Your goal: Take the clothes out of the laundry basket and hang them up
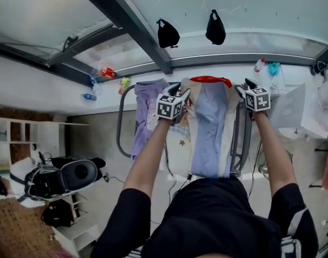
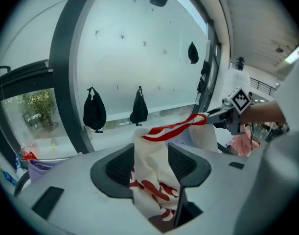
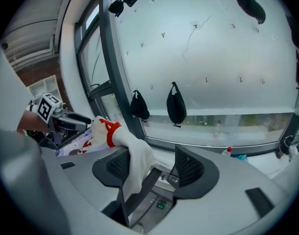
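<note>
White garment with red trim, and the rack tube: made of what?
White garment: soft matte fabric, knit or woven unclear; it folds and drapes limply. Rack tube: probably metal with a smooth grey coat, going by the thin, evenly bent curve and slight sheen. Could be plastic-coated.

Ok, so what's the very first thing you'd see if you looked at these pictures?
Probably the white garment with red trim, hanging on the drying rack in the middle. The left gripper and right gripper are at its top corners, jaws apart with cloth between them. Next come two black bags hanging on the big frosted window above, and a purple garment on the rack's left.
</note>
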A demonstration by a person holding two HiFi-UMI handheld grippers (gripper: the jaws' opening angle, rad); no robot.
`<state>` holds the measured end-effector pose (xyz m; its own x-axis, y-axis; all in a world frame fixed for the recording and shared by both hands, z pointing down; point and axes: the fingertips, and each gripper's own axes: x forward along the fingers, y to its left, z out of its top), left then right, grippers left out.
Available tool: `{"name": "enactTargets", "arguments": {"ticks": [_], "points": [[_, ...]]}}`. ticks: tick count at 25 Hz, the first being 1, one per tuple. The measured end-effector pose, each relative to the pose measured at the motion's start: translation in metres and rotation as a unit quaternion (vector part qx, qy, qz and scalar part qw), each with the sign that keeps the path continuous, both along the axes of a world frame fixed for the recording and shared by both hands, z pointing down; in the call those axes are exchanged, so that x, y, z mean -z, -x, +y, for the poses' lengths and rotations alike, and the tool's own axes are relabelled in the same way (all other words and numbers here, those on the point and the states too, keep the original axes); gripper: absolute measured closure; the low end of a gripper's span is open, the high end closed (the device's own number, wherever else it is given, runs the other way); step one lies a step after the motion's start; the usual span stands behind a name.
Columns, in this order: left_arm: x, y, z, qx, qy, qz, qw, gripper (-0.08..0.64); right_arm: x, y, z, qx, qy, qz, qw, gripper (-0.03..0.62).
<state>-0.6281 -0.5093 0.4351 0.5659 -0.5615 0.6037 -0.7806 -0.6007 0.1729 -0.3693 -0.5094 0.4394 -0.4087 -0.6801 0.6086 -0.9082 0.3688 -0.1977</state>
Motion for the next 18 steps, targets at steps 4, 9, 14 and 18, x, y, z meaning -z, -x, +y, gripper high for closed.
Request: {"name": "enactTargets", "arguments": {"ticks": [4,9,14,18], "points": [[0.013,0.009,0.006,0.027,-0.014,0.015,0.9994,0.337,0.012,-0.001,0.014,0.009,-0.005,-0.016,1.000,0.367],[0.029,0.021,0.028,0.045,-0.024,0.028,0.9983,0.333,0.040,0.014,0.041,0.029,-0.018,-0.024,0.999,0.367],[0.052,0.021,0.056,0.049,-0.043,0.047,0.9968,0.334,0.072,0.031,0.065,0.046,-0.049,-0.025,0.997,0.370],[0.068,0.026,0.072,0.058,-0.053,0.061,0.9951,0.334,0.099,0.039,0.080,0.031,-0.089,-0.040,0.995,0.536]]}}
